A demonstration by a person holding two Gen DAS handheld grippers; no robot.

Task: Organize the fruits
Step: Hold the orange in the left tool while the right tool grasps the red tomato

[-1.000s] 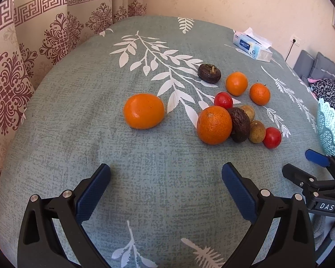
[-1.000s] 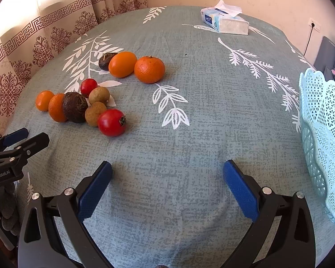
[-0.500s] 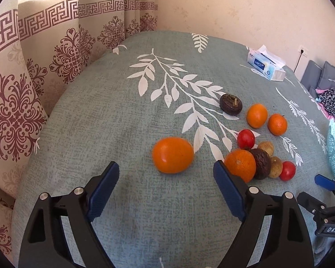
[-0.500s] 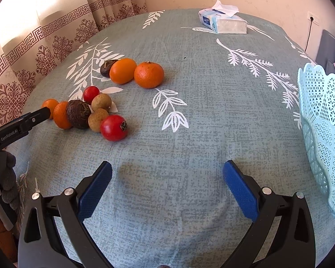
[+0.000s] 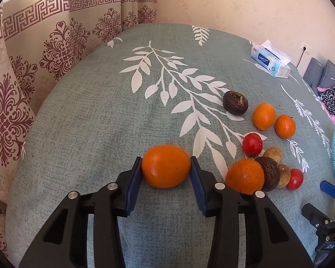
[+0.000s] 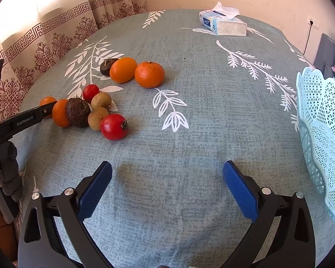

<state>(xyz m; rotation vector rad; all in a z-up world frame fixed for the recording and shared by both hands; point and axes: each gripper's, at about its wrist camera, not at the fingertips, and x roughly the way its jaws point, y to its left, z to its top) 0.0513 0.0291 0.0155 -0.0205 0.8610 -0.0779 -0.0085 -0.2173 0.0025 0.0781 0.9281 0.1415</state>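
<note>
Clamping the orange [image 5: 166,166] at lower centre of the frame, your left gripper [image 5: 166,167] pinches its sides for lifting toward the basket [image 6: 323,134], while your right gripper [image 6: 167,178] waits wide apart.

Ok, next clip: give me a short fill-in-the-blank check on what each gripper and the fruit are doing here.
1. The left gripper has its fingers closed on the large ____ fruit.
2. The right gripper is open and holds ____.
3. The tissue box lies at the far end of the ____.
4. The basket that stands on the right gripper's right is pale ____.

Missing words: orange; nothing; table; blue
</note>
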